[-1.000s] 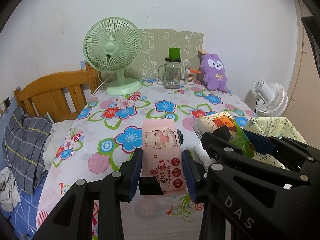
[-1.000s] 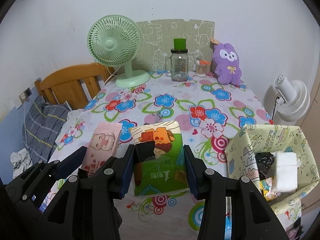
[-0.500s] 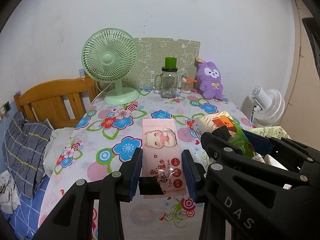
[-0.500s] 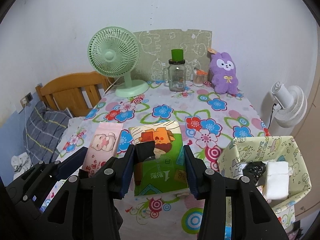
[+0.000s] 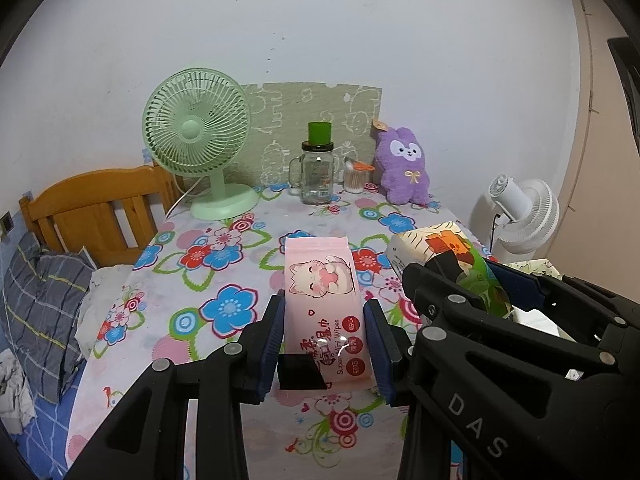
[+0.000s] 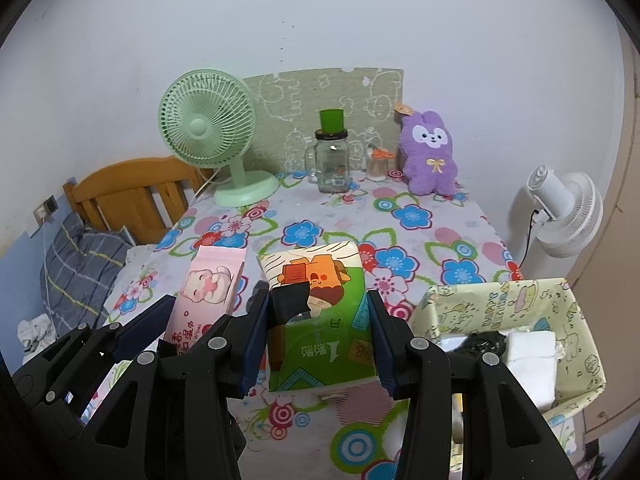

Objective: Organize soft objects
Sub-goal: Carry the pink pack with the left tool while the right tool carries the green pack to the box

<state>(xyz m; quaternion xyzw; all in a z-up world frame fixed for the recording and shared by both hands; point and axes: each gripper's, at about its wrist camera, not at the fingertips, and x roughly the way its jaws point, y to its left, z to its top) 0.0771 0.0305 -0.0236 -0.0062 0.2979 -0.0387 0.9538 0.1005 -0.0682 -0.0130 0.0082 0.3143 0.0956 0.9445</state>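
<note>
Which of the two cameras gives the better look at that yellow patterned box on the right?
The right wrist view. There the yellow patterned box shows nearly whole, open on top, with white and black items inside. The left wrist view catches only a sliver of its rim behind the right tool, which hides the rest.

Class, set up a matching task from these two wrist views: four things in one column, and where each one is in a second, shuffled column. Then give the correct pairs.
Things
1. pink wipes pack
2. green tissue pack
3. purple plush rabbit
4. white tissue block

Places
A. inside the yellow patterned box
B. clamped in the right claw
C. at the far edge of the table, by the wall
D. clamped in the left claw

Pairs: 1-D, 2-B, 3-C, 4-A
</note>
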